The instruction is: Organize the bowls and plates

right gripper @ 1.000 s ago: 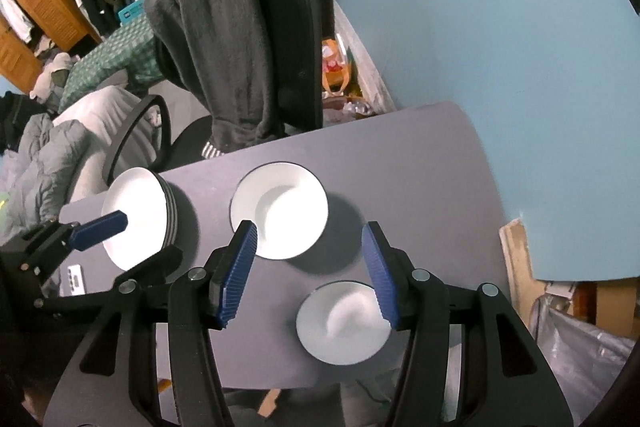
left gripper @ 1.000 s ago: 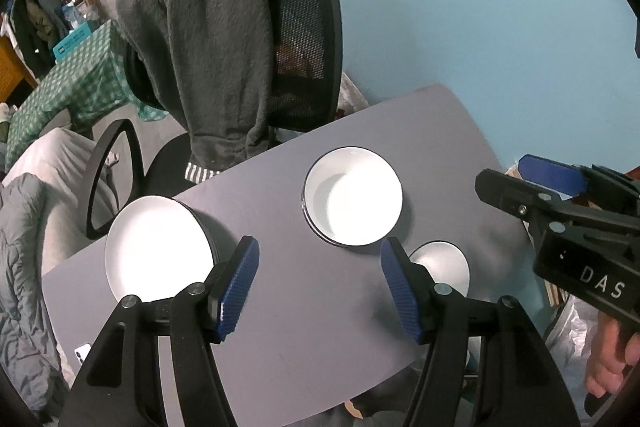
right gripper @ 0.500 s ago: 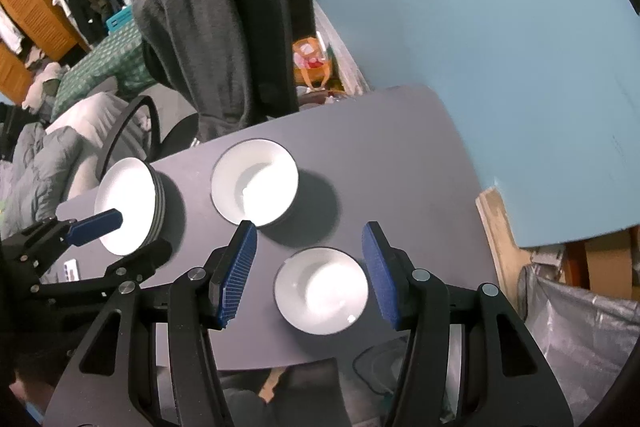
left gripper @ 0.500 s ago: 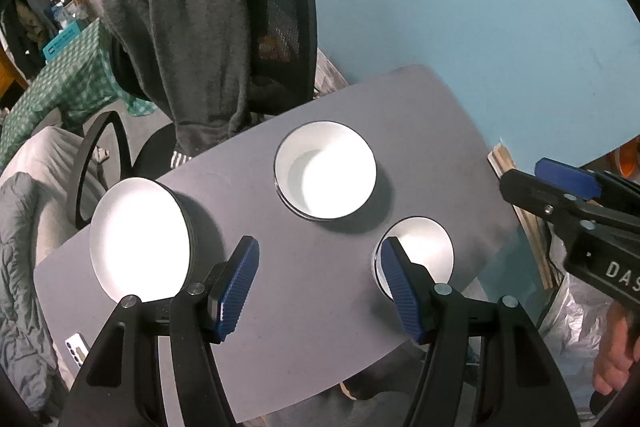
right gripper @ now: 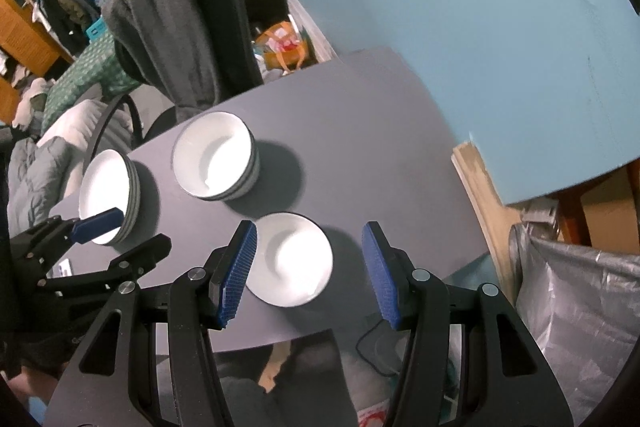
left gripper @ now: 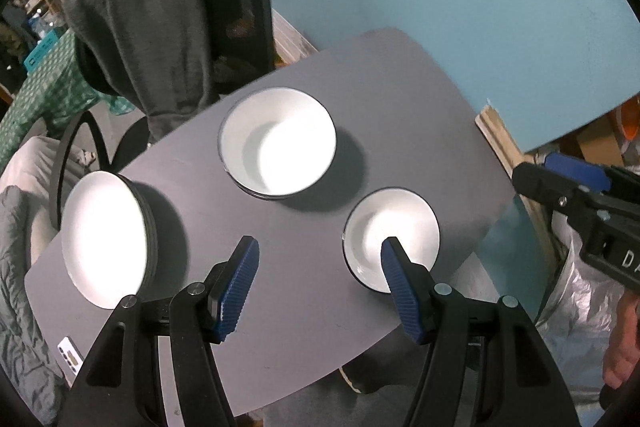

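Currently both grippers, left (left gripper: 316, 269) and right (right gripper: 310, 267), hover spread and empty above the table (left gripper: 420, 99). Single bowl (right gripper: 290, 259) sits near the front edge, between the right fingers, likely lined up for stacking onto the bowl stack (right gripper: 216, 161) mid-table; plates (left gripper: 106, 239) stacked at the left edge.

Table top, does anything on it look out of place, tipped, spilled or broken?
Nothing stands out. The plate stack, bowl stack and single small bowl all sit upright and apart on the grey table, with no visible spills or chips.

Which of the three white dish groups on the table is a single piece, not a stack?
The small white bowl nearest the right hand-held gripper; the other two show stacked rims.
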`<state>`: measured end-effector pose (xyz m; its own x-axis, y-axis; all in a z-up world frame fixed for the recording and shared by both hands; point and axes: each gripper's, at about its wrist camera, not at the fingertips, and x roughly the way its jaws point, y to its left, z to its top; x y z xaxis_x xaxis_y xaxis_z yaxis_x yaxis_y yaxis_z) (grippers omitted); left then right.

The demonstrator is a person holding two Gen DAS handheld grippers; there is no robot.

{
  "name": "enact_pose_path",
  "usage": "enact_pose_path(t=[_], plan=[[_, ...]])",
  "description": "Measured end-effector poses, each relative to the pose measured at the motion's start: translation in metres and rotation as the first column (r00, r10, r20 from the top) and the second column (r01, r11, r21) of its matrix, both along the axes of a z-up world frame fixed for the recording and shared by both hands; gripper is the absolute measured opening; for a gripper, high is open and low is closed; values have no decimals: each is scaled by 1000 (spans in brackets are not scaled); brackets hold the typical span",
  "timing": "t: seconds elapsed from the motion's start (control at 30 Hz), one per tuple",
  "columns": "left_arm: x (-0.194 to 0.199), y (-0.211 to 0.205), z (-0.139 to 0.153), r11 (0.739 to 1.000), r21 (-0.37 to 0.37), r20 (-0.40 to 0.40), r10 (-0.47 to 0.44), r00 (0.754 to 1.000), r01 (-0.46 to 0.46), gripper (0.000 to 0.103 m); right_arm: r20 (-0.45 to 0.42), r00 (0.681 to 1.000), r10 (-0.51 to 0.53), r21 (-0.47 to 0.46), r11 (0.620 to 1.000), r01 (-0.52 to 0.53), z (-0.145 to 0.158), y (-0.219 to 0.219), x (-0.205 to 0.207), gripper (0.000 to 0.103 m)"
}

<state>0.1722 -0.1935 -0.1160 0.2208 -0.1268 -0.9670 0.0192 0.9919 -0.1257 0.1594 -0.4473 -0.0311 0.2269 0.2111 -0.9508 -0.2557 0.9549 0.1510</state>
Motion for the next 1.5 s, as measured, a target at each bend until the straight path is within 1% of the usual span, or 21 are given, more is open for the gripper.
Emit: enact_pose_path(t=[0.07, 0.23, 0.37, 0.43, 0.5, 0.57, 0.67, 0.77, 0.83, 0.9, 1.03, 1.07, 1.1, 1.13, 1.17, 1.2, 1.23, 1.3, 1.33, 1.47, 1.5], plan=[[0, -3, -9, 1000, -8, -17, -3, 1000, 3, 65, -5, 1000, -6, 4, 1000, 6, -7, -5, 0, 54], [2, -8, -32, 1000, -30, -56, -3, 998, 1, 65, -55, 998, -27, 24, 999, 29, -37, -18, 5, 54], [5, -9, -53, 999, -48, -83, 10, 996, -14, 65, -87, 996, -20, 32, 999, 23, -61, -23, 7, 54], [6, -11, -65, 999, -49, -96, 14, 995, -19, 65, -109, 994, -5, 43, 999, 10, -76, -23, 8, 54], [8, -13, -76, 999, -48, -106, 15, 994, -21, 65, -137, 991, 7, 35, 999, -3, -91, -21, 9, 54], [9, -15, -88, 999, -32, -132, 14, 991, -19, 65, -160, 987, 27, 42, 999, -21, -107, -17, 10, 54], [8, -18, -105, 999, -37, -162, 8, 987, -14, 65, -179, 982, 53, 46, 998, -46, -127, -12, 11, 54], [7, -20, -114, 999, -40, -169, 12, 985, -19, 65, -209, 975, 80, 43, 996, -73, -147, -5, 11, 54], [7, -20, -119, 999, -33, -173, 19, 985, -25, 65, -226, 970, 91, 47, 995, -83, -155, -2, 12, 54], [6, -20, -122, 998, -44, -175, 28, 984, -37, 65, -239, 966, 100, 50, 995, -90, -163, 0, 12, 54], [7, -18, -130, 998, -23, -179, 48, 983, -53, 65, -237, 966, 103, 39, 995, -97, -169, 1, 12, 53], [6, -17, -133, 998, -19, -185, 52, 981, -57, 65, -234, 967, 104, 38, 995, -97, -169, 1, 12, 50], [6, -17, -135, 998, -22, -189, 55, 980, -60, 63, -235, 967, 103, 35, 995, -97, -169, 1, 11, 42], [6, -18, -136, 998, -25, -193, 57, 979, -63, 55, -238, 966, 104, 35, 995, -98, -170, 5, 13, 39], [6, -18, -137, 998, -28, -197, 56, 979, -63, 47, -241, 965, 107, 40, 994, -101, -169, 5, 13, 32], [7, -19, -137, 998, -29, -198, 51, 979, -58, 45, -240, 965, 110, 42, 994, -103, -168, 7, 13, 26], [6, -19, -137, 998, -25, -197, 43, 979, -49, 44, -237, 965, 112, 40, 994, -105, -167, 7, 13, 25], [6, -18, -138, 999, -23, -196, 35, 980, -41, 38, -231, 966, 118, 35, 993, -113, -165, 9, 13, 18], [6, -18, -139, 999, -30, -198, 30, 980, -37, 35, -229, 966, 121, 30, 993, -118, -163, 11, 12, 16], [4, -16, -141, 998, -65, -203, 8, 979, -22, 24, -228, 965, 127, -8, 991, -132, -161, 15, 11, 16], [3, -15, -141, 997, -69, -204, 1, 979, -16, 23, -229, 965, 126, -11, 991, -131, -160, 16, 11, 16]])
